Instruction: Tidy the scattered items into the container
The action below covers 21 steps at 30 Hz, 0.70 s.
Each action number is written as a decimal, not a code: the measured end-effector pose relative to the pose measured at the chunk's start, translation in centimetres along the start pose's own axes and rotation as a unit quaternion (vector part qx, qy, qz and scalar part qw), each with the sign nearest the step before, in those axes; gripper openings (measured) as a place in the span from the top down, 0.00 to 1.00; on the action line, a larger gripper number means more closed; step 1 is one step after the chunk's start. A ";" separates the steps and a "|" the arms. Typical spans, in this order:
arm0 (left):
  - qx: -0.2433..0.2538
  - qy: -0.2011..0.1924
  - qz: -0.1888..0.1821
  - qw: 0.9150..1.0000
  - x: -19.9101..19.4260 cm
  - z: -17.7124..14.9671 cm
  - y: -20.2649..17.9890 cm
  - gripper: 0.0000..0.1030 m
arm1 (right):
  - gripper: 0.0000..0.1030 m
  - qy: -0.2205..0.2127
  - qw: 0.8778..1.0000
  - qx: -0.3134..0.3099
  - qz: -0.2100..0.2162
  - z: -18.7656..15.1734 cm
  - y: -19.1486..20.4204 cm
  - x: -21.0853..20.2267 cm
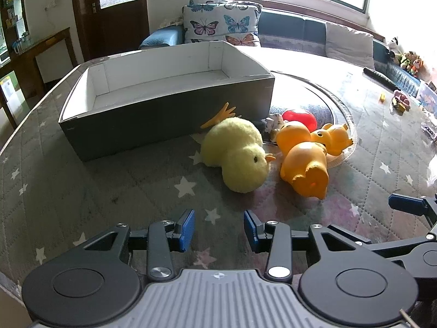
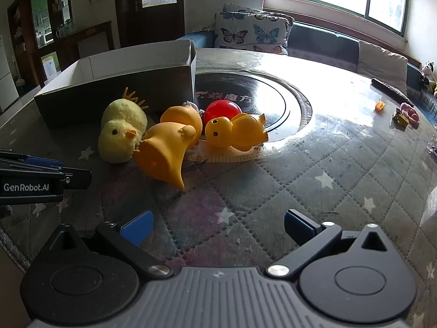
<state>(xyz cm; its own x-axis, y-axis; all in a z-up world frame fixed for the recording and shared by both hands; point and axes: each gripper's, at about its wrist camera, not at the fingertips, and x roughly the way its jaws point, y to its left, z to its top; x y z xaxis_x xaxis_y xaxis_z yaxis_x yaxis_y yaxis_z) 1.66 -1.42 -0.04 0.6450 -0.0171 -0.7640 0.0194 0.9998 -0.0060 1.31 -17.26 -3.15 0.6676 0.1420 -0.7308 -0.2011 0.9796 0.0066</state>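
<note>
Hovering low over the quilted table cover (image 1: pixel 114 188), the left gripper (image 1: pixel 219 228) is seen with its jaws moderately parted and empty, while the right gripper (image 2: pixel 218 225) is held spread much wider, likewise with nothing between its pads. Just ahead of the left jaws and slightly to their right, the plush chick (image 1: pixel 237 154) is found lying on its side, its long axis running diagonally, head and beak toward the camera and orange feet toward the box, so the left gripper is judged nearer. Beyond it, the large rubber duck (image 1: pixel 303 161), a smaller duck (image 1: pixel 334 136) and a red ball (image 1: pixel 300 117) are clustered, with the empty cardboard box (image 1: pixel 169 114) behind, touched by the chick's feet.
</note>
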 end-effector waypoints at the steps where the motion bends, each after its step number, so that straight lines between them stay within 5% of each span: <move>1: 0.000 0.001 0.001 1.000 0.0 0.0 0.0 0.59 | 0.00 0.000 1.000 0.000 0.000 0.0 0.0 0.0; 21: 0.016 0.020 0.009 1.000 0.9 0.8 -0.1 0.59 | 0.00 0.012 1.000 -0.006 0.002 1.0 0.4 0.9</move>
<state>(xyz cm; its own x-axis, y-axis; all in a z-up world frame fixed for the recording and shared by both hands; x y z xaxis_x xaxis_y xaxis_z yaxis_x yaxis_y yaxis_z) 2.81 -1.58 -0.23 0.6142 0.0013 -0.7892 0.0335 0.9991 0.0278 2.60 -16.62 -3.13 0.6491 0.1420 -0.7473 -0.2126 0.9771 0.0010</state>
